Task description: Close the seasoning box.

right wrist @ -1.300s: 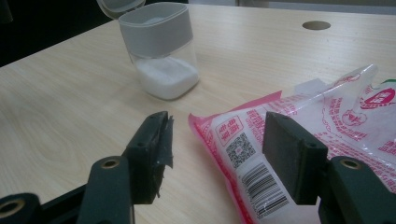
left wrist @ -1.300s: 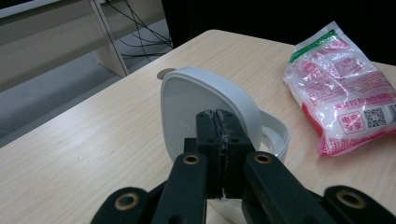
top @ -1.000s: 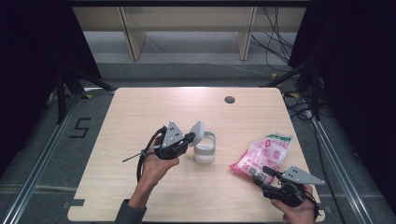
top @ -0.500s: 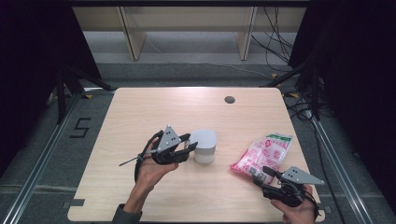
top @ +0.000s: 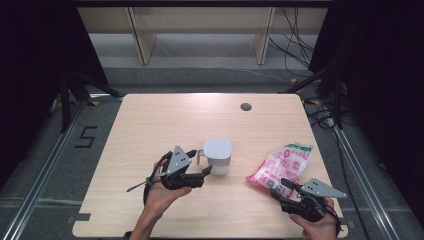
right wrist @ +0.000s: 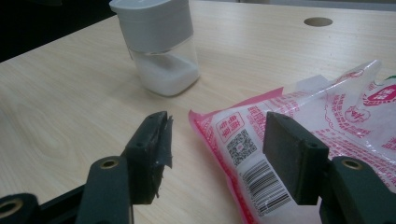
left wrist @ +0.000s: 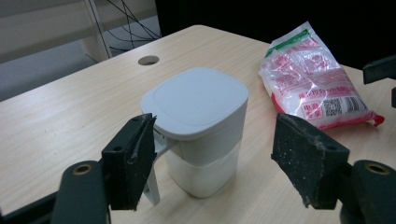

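Since one second ago the lid of the white container [top: 218, 156] has come down and is now closed flat, and the left gripper [top: 196, 169] has just been opening its jaws; it has slid a little back toward my side of the table [top: 150, 125].

From the high view I count one container, one pink bag [top: 280, 164] and two grippers. The container stands near the middle of the table. The left gripper lies just beside it on its left, jaws apart, one jaw close to the small handle. The right gripper [top: 286, 191] is at the lower right, pointing at the near end of the bag, and has not moved. One round hole [top: 245, 106] is in the tabletop at the far side.

From the left gripper view, the two black jaws stand wide, with the container [left wrist: 198, 126] between them. The left jaw is very near the lid edge and the handle; I cannot tell if it touches. The right jaw is clearly apart from the wall. White powder fills the lower part. The bag [left wrist: 317, 88] lies to the right.

From the right gripper view, both jaws are spread open. The corner of the bag [right wrist: 252, 144], with one barcode and one square code, lies between them, not pressed. The container [right wrist: 159, 44] stands farther away, upright.
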A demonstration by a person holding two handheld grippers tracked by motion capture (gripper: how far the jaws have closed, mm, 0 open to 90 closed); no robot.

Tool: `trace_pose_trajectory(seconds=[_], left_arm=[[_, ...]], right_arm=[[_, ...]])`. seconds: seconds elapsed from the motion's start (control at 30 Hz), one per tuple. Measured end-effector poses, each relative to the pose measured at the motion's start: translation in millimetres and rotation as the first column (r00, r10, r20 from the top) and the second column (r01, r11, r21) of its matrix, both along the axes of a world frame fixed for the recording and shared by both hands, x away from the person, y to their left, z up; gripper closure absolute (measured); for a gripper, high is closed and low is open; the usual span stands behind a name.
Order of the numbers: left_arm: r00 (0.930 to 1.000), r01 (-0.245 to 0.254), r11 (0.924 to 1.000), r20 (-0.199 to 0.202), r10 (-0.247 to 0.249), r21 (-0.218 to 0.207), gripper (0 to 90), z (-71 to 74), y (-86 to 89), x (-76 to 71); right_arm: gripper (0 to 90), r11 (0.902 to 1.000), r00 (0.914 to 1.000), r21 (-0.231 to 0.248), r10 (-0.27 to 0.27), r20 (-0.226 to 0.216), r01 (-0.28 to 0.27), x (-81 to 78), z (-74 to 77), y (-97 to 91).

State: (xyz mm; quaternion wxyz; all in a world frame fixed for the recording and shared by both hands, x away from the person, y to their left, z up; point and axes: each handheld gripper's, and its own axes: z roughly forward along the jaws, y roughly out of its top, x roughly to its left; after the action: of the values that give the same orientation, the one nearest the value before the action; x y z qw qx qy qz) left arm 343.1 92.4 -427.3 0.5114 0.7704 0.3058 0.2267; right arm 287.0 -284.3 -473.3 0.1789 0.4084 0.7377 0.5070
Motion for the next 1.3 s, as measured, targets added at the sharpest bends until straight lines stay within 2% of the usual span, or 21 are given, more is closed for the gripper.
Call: trace_pose_trajectory(seconds=[0.03,0.07,0.23,0.27,0.3,0.33,0.37,0.43,0.47,0.5,0.53,0.57,0.6,0.77,0.9,0.93,0.97,1.0,1.03,1.1,1.3], left_arm=[[1.0000,-0.001,1.0000,-0.004,0.001,-0.001,28.5,-0.7,1.0,-1.4],[0.9999,0.013,0.9998,0.002,-0.013,-0.012,28.3,-1.8,1.9,-1.9],[1.0000,0.004,0.9996,-0.008,-0.004,-0.028,27.9,-5.5,5.0,-6.9],[0.9999,0.004,0.9994,-0.015,-0.004,-0.035,27.9,-6.6,5.2,-7.9],[0.9998,0.002,0.9998,-0.018,-0.002,-0.022,27.9,-6.8,6.0,-8.8],[0.9998,0.007,0.9995,-0.019,-0.008,-0.030,27.9,-7.8,6.0,-9.1],[0.9999,0.006,0.9996,-0.014,-0.006,-0.028,27.9,-7.7,6.6,-9.6],[0.9999,0.003,0.9997,-0.017,-0.004,-0.025,27.6,-8.7,7.8,-10.6],[0.9998,0.006,0.9995,-0.018,-0.006,-0.031,27.6,-10.2,7.6,-11.0],[0.9999,0.004,0.9998,-0.016,-0.005,-0.021,27.5,-11.1,8.1,-11.9],[0.9997,-0.003,0.9997,-0.025,0.003,-0.025,27.5,-12.7,8.3,-13.1],[0.9996,-0.003,0.9997,-0.028,0.002,-0.023,27.4,-14.1,8.8,-13.6],[0.9995,-0.003,0.9998,-0.032,0.003,-0.021,27.2,-15.2,9.5,-14.5],[0.9995,-0.002,0.9999,-0.033,0.002,-0.013,26.2,-18.7,13.2,-18.7],[0.9993,0.001,0.9999,-0.038,-0.001,-0.013,26.1,-21.2,13.8,-21.7],[0.9991,-0.002,0.9999,-0.041,0.002,-0.016,26.0,-21.2,13.8,-21.7],[0.9990,-0.011,0.9998,-0.044,0.010,-0.017,26.0,-21.1,13.9,-21.7],[0.9991,-0.011,0.9998,-0.042,0.010,-0.017,26.1,-21.0,13.9,-21.6],[0.9991,-0.010,0.9998,-0.042,0.009,-0.018,26.0,-20.9,13.7,-21.9],[0.9991,-0.003,0.9997,-0.042,0.002,-0.026,26.0,-21.7,12.7,-22.8],[0.9988,0.000,1.0000,-0.048,-0.001,-0.010,25.8,-26.1,10.9,-26.2]], right_arm=[[41.5,1.0000,0.9999,-0.004,0.003,0.010,-0.003,0.4,0.0,-0.4],[41.5,1.0000,1.0000,0.006,0.000,-0.003,0.001,-0.3,0.1,0.5],[41.5,1.0000,1.0000,0.001,-0.002,0.007,0.002,1.0,-0.9,0.5],[41.5,1.0000,1.0000,0.007,0.000,-0.004,0.000,-0.1,-0.2,0.5],[41.5,1.0000,1.0000,0.002,0.001,0.003,-0.001,0.5,-0.5,0.1],[41.5,1.0000,1.0000,0.001,0.000,0.007,0.000,1.0,-0.9,0.3],[41.4,1.0000,0.9999,0.001,0.009,-0.011,-0.009,1.2,-0.8,-0.2],[41.3,0.9999,0.9998,-0.010,0.010,0.017,-0.010,2.7,-1.3,-1.1],[41.3,0.9997,0.9999,-0.020,0.011,-0.009,-0.011,1.2,-0.5,-1.3],[41.2,0.9999,0.9998,0.003,0.013,-0.015,-0.013,0.5,-0.1,0.0],[41.2,0.9998,0.9997,-0.008,0.017,0.018,-0.016,1.8,-0.3,-1.2],[41.1,0.9998,0.9997,-0.011,0.017,0.017,-0.017,1.7,-0.2,-1.2],[41.1,1.0000,1.0000,0.000,0.001,-0.007,-0.001,-0.7,0.1,0.4],[40.8,0.9999,1.0000,0.010,0.004,-0.004,-0.004,0.1,-0.2,0.6],[40.8,1.0000,1.0000,0.006,0.004,-0.003,-0.004,-0.2,0.0,0.8],[40.8,0.9998,0.9996,-0.010,0.020,0.019,-0.019,1.9,-0.3,-0.9],[40.7,1.0000,1.0000,0.003,0.009,0.004,-0.009,0.0,-0.1,0.8],[40.7,0.9998,0.9996,-0.016,0.016,0.023,-0.016,1.3,-0.2,-0.4],[40.7,0.9996,0.9996,-0.022,0.016,0.024,-0.016,1.5,-0.2,-0.6],[40.6,0.9998,0.9997,-0.014,0.018,0.017,-0.017,0.8,0.1,-0.1],[40.6,0.9997,0.9997,-0.013,0.020,0.017,-0.019,0.9,0.1,0.0]])
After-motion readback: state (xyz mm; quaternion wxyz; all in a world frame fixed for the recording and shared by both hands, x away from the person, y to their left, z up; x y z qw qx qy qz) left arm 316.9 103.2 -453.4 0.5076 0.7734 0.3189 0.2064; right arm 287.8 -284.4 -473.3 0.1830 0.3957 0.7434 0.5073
